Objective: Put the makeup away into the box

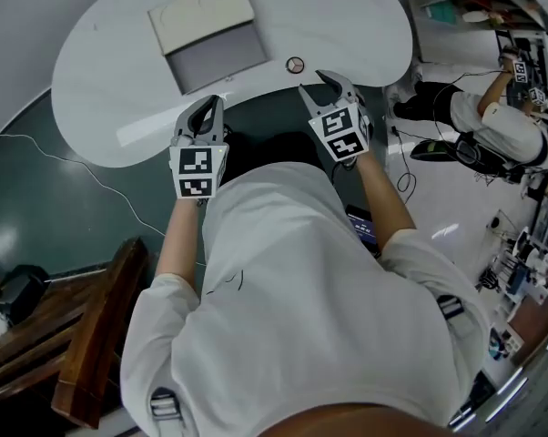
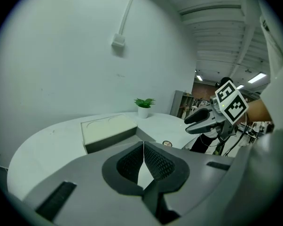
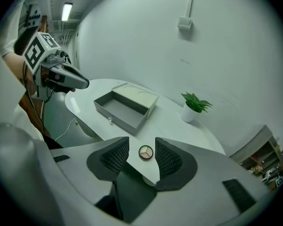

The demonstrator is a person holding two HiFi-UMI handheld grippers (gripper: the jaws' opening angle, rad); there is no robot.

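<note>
1. The right gripper (image 1: 318, 85) hangs over the near edge of the white table (image 1: 101, 89). Its jaws stand apart with nothing in them. The round makeup compact (image 3: 145, 151) lies flat on the tabletop just ahead of its tips, lined up with the gap.
2. The left gripper (image 1: 209, 103) has its jaws pressed together and is empty. It sits off to the left of the right one.
3. The open grey box (image 3: 115, 118) sits further ahead of the right gripper and to its left, well beyond the compact.
4. To my eye the step in hand is the pick-up. Bring one pad down on either side of the compact's rim, and close only when both are level with it.
5. The compact is thin and flat, so a shallow or tilted grip may skid it across the smooth top.
</note>
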